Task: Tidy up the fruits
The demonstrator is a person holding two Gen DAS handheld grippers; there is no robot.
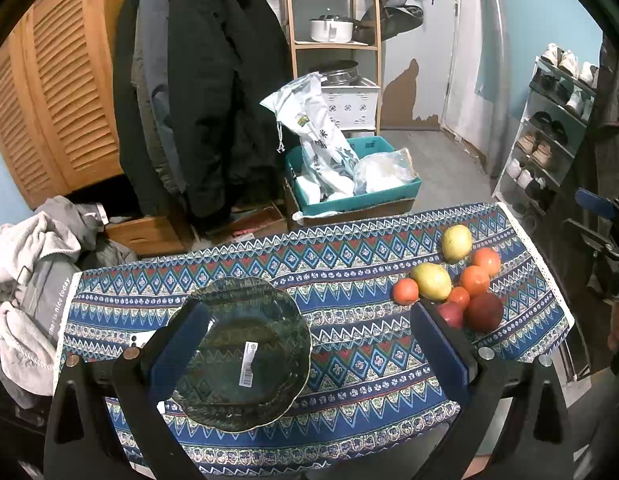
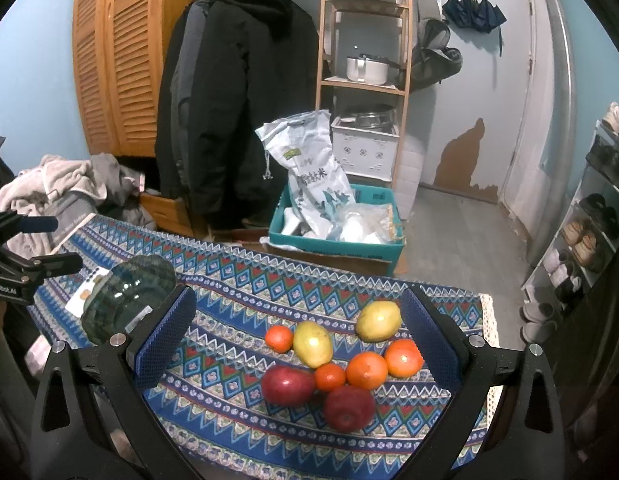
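Note:
A dark green glass plate (image 1: 245, 356) with a barcode sticker lies on the patterned tablecloth (image 1: 349, 368); it also shows in the right wrist view (image 2: 125, 300). A pile of fruit lies to its right: two yellow-green mangoes (image 2: 312, 342) (image 2: 378, 320), two red apples (image 2: 287, 385) (image 2: 348, 407) and several oranges (image 2: 366, 370). The pile shows in the left wrist view too (image 1: 457, 280). My left gripper (image 1: 309, 344) is open and empty above the plate. My right gripper (image 2: 297, 340) is open and empty above the fruit pile.
Beyond the table's far edge stand a teal crate (image 1: 349, 184) with bags, hanging black coats (image 1: 197, 92) and a wooden shelf (image 1: 333, 20). Laundry (image 1: 25, 264) is piled at the left. A shoe rack (image 1: 549, 136) stands at the right.

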